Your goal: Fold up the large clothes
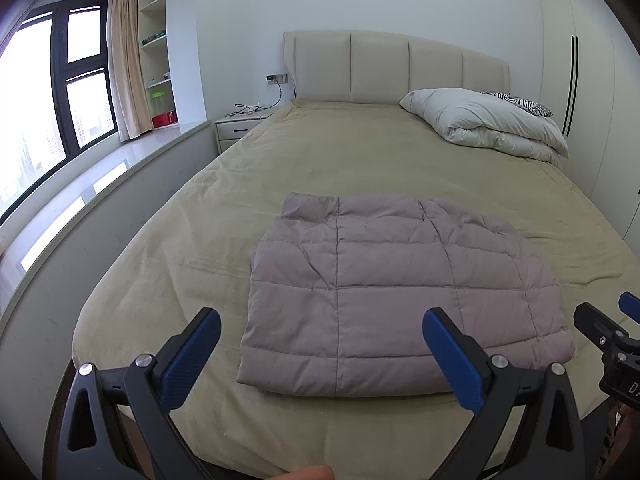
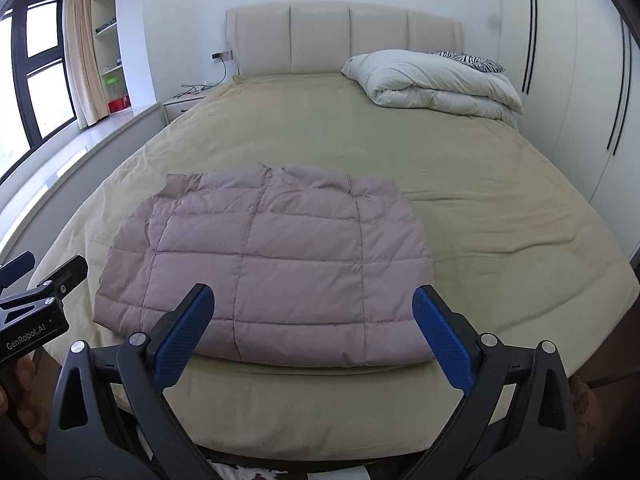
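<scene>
A mauve quilted puffer jacket [image 1: 384, 292] lies folded into a flat rectangle near the foot of the bed; it also shows in the right wrist view [image 2: 272, 264]. My left gripper [image 1: 322, 322] is open and empty, held just short of the jacket's near edge. My right gripper [image 2: 314, 304] is open and empty, also just short of the near edge. The right gripper shows at the right edge of the left wrist view [image 1: 612, 320]. The left gripper shows at the left edge of the right wrist view [image 2: 36, 276].
The bed [image 1: 360, 156] has a tan sheet and a beige padded headboard [image 1: 396, 66]. A folded white duvet [image 1: 488, 120] and a zebra pillow [image 1: 520, 100] lie at its far right. A nightstand [image 1: 240, 124] and window ledge [image 1: 100, 172] are left, wardrobes [image 2: 580, 80] right.
</scene>
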